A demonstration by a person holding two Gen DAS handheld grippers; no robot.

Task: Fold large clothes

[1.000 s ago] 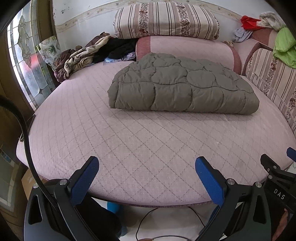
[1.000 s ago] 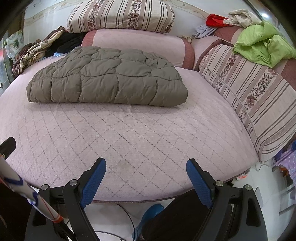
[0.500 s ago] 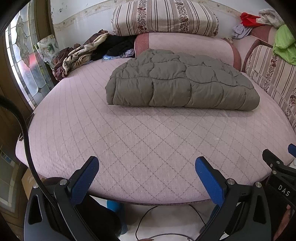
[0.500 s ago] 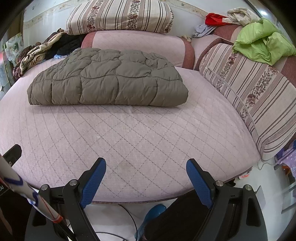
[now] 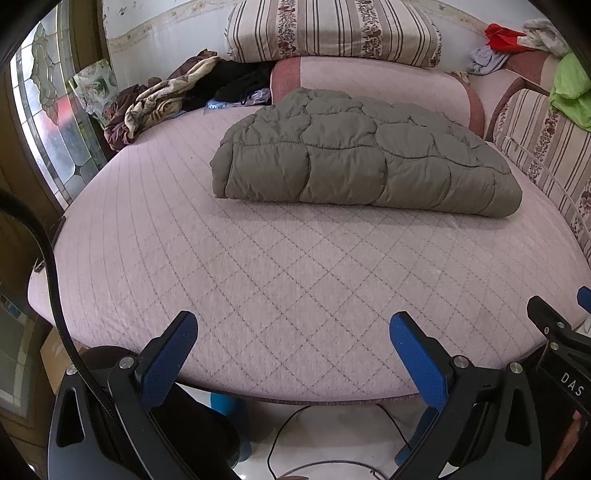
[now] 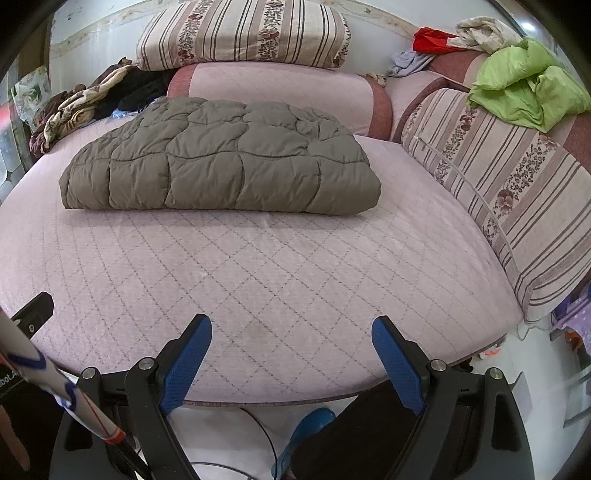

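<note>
- Left claw (image 5: 291, 345): blue-padded fingers spread wide, nothing between them; it hangs over the near edge of the bed, well short of the garment.
- Right claw (image 6: 291, 350): likewise released and empty, over the same near edge; part of it shows at the right border of the left wrist view.
- Grey-olive quilted jacket (image 5: 362, 158) (image 6: 221, 158): folded into a thick rectangular bundle, lying flat toward the back of the bed, well apart from both claws.
- Bed (image 5: 258, 266): round, pink cover with diamond stitching.
- Striped floral pillow (image 6: 243, 33) on top of a pink bolster (image 6: 280, 92) behind the jacket.
- Heap of dark and patterned clothes (image 5: 166, 99) at the back left.
- Lime-green cloth (image 6: 528, 81) draped over the striped backrest at right.
</note>
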